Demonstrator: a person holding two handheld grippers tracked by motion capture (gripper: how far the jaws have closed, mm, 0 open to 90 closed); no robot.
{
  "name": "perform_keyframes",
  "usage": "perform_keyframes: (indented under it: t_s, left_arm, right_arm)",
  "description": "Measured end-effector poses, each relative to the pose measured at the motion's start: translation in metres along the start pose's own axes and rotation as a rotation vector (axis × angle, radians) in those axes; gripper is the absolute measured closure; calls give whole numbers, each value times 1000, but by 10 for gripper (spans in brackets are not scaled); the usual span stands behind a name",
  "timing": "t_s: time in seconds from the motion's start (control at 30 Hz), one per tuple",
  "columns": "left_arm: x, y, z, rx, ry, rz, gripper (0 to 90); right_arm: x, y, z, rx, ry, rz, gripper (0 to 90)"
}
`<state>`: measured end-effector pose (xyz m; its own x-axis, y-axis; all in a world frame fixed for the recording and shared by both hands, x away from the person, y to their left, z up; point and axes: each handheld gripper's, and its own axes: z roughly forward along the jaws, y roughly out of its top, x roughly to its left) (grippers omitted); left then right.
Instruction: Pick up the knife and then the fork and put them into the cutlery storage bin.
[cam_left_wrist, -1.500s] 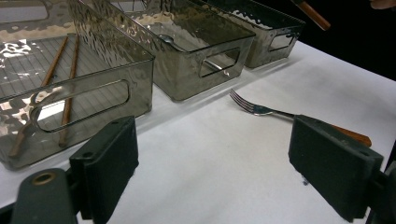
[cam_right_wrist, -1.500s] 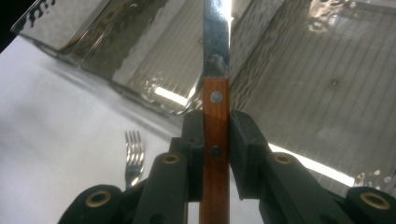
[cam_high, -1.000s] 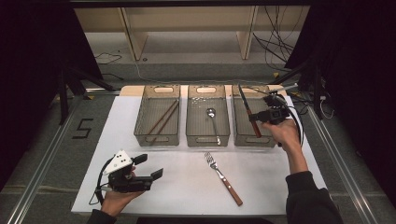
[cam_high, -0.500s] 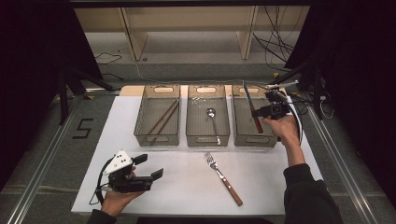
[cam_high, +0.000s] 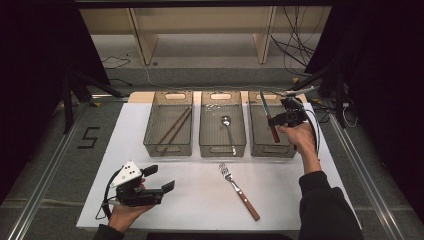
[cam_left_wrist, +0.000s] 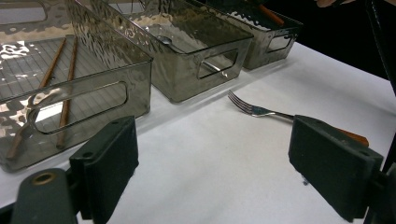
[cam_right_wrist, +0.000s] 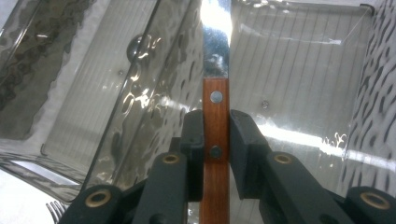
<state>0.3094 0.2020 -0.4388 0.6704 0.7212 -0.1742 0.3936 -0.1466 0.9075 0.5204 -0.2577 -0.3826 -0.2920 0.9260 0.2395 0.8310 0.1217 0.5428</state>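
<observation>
On the left, the left gripper (cam_high: 162, 186) sits low in the person's hand, near the front edge of the white table top (cam_high: 200, 200). Its jaws stand wide apart and nothing is between them. Through the gap, in the left gripper view, you can see bare table and a silver fork with a brown wooden handle (cam_left_wrist: 261, 111).

Three see-through grey plastic bins stand in a row at the back. The left bin (cam_high: 169, 146) has two thin brown wooden chopsticks (cam_high: 175, 125) in it. The middle bin (cam_high: 222, 147) has a shiny metal spoon (cam_high: 228, 131). The fork (cam_high: 239, 190) lies on the table in front of the middle bin, apart from it.

On the right, the right gripper (cam_high: 278, 119) has its jaws closed tight on a table knife with a silver blade and a reddish-brown wooden handle (cam_right_wrist: 216, 107). The pads (cam_right_wrist: 194, 140) pinch the handle from both sides, near its lower rivet. The knife (cam_high: 268, 116) hangs above the right bin (cam_high: 257, 145), with its blade pointing toward the far end.

The step now looks like putting the knife into that bin. To do it well, keep the knife in line with the long way of the bin, so both ends clear the walls. Go down slowly and tip it flatter. Let go only when it is low, close to the floor of the bin, so it does not drop and bounce.
</observation>
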Motion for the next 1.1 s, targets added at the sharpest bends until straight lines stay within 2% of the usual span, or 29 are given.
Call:
perform_keyframes:
  t_s: [0.23,1.1]
  left_arm:
    - [0,0,0,-1,-2,-1,154]
    - [-1,0,1,-3,-5,-1,154]
  right_arm:
    - [-2,1,3,8,-7,12,772]
    - [8,2,26,43,-30,29,770]
